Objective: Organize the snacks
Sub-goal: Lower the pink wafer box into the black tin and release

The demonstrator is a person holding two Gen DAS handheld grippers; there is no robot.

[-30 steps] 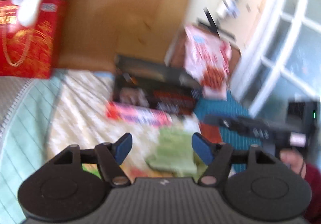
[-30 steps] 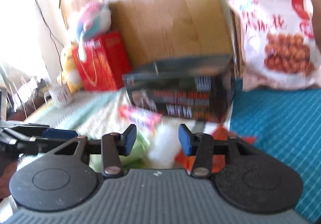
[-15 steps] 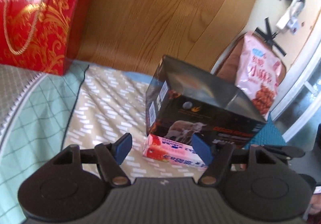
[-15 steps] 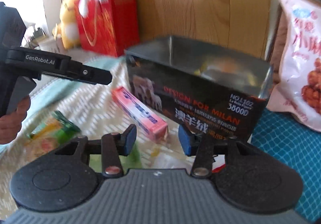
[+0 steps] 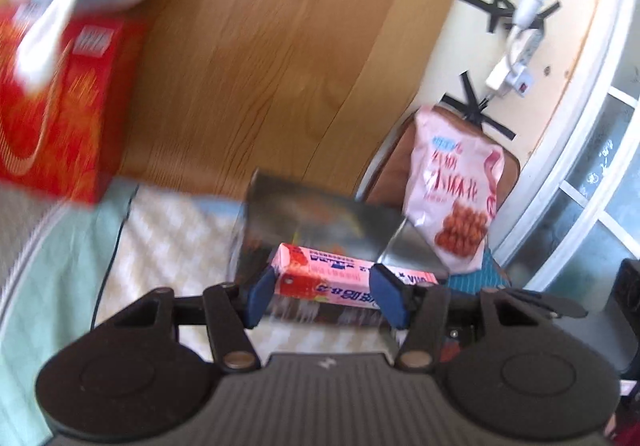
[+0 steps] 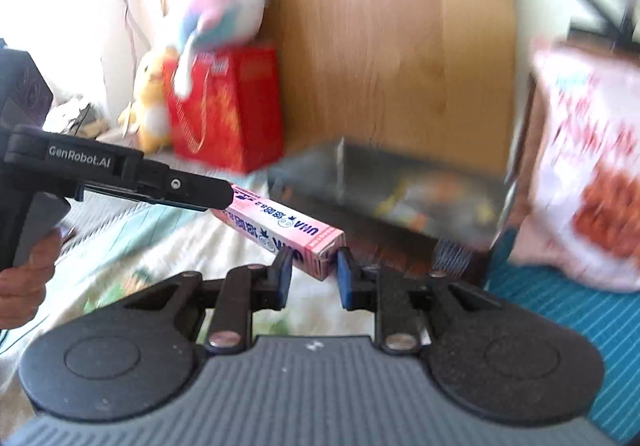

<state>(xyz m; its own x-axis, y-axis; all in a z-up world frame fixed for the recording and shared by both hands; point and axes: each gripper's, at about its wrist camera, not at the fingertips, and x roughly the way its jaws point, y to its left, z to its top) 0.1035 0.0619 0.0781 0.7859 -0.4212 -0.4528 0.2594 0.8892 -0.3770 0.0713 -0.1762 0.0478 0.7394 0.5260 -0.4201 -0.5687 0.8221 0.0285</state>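
A long pink candy box (image 5: 324, 278) is held lifted between both grippers. My left gripper (image 5: 324, 292) is shut on its left part. My right gripper (image 6: 314, 276) is shut on its other end (image 6: 324, 250). Behind it stands an open dark box (image 5: 320, 222) with a shiny inside; it also shows in the right wrist view (image 6: 400, 190), with several small snacks inside. A pink snack bag (image 5: 456, 198) leans upright to the right of the dark box, also in the right wrist view (image 6: 588, 174).
A red gift bag (image 5: 60, 118) with a plush toy (image 6: 220, 14) on top stands at the back left against a wooden panel (image 5: 280, 46). A patterned cloth (image 5: 172, 242) covers the surface. A teal mat (image 6: 560, 318) lies right. A yellow plush (image 6: 150, 98) sits far left.
The pink candy box lay on the cloth in front of the dark box. Now both grippers have closed on it and raised it to the box's rim height.
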